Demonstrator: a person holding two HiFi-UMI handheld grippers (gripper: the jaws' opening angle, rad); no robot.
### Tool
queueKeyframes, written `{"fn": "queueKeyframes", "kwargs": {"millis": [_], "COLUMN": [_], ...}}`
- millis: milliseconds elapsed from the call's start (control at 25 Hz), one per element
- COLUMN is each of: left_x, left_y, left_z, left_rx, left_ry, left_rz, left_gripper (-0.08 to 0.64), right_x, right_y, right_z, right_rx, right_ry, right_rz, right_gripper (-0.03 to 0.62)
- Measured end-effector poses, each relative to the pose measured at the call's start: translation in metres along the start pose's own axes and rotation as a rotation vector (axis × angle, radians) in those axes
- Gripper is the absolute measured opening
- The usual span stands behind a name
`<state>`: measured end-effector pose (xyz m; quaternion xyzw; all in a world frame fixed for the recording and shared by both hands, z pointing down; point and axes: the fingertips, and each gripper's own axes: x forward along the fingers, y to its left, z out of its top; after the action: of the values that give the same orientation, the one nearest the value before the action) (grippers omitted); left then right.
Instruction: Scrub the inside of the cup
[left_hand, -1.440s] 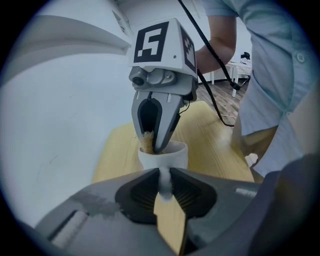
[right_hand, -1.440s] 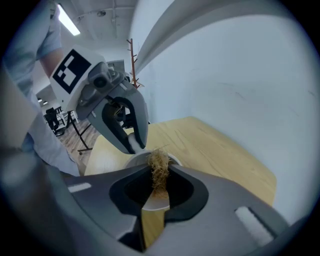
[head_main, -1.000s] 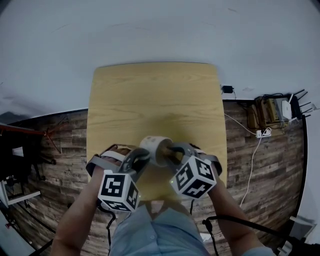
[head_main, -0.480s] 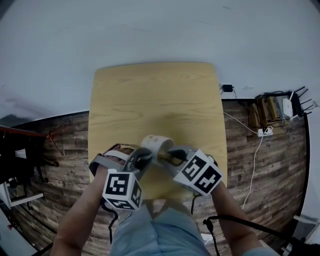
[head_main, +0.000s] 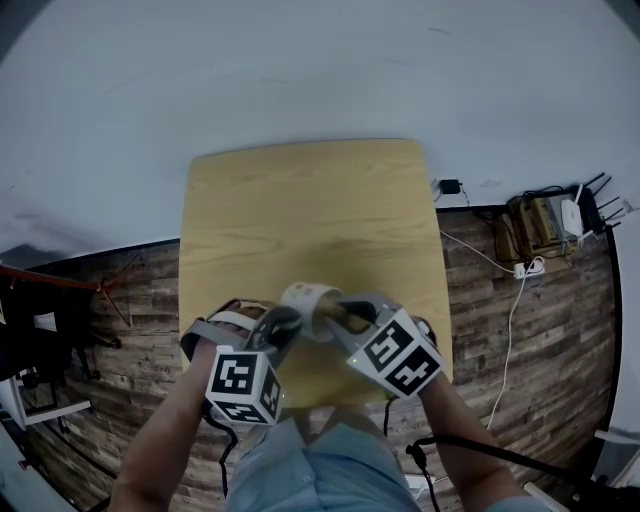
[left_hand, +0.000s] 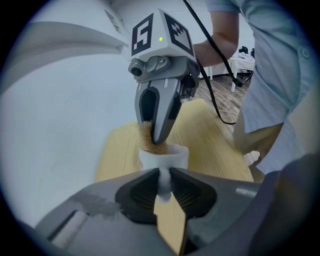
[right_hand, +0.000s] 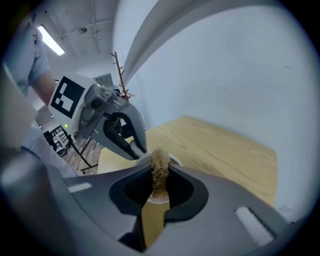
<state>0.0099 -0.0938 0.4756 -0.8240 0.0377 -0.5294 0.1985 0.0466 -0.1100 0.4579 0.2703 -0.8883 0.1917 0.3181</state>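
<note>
Head view: I'm holding the cup (head_main: 312, 298) over the near end of the table (head_main: 300, 200). It looks tipped toward my right gripper (head_main: 342, 312) so the mouth is easy to reach, and my left gripper (head_main: 287, 322) is bracing it from the side. The marker cubes are blocking both sets of jaws here.

Left gripper view: I'm clamping the handle (left_hand: 163, 181), probably so the cup isn't twisting.

Right gripper view: I'm pinching the scrubber (right_hand: 160, 172), which is poking into the cup. It's hiding the inside, so I can't tell how deep it's reaching.

Right gripper (right_hand: 159, 175) pinching a tan bristly scrub pad (right_hand: 160, 166) above a white ceramic cup (right_hand: 173, 160), left gripper (right_hand: 140, 150) at its rim, light wooden tabletop (right_hand: 220, 150)
</note>
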Motion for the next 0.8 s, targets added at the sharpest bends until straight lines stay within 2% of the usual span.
{"fn": "queueKeyframes", "kwargs": {"millis": [240, 480, 800], "left_x": [-0.001, 0.001, -0.001], "left_y": [0.000, 0.001, 0.001], "left_z": [0.001, 0.008, 0.010], "left_rx": [-0.002, -0.007, -0.017], "left_ry": [-0.004, -0.007, -0.002], "left_rz": [-0.002, 0.004, 0.016], "left_gripper": [0.094, 0.094, 0.094], "right_x": [-0.004, -0.005, -0.012], "right_y": [-0.010, -0.015, -0.002], "right_z": [-0.007, -0.028, -0.049], "right_rx": [-0.004, -0.006, 0.067], "right_ry": [-0.004, 0.037, 0.042], "right_rz": [-0.061, -0.090, -0.094], "right_gripper": [0.058, 0.058, 0.058]}}
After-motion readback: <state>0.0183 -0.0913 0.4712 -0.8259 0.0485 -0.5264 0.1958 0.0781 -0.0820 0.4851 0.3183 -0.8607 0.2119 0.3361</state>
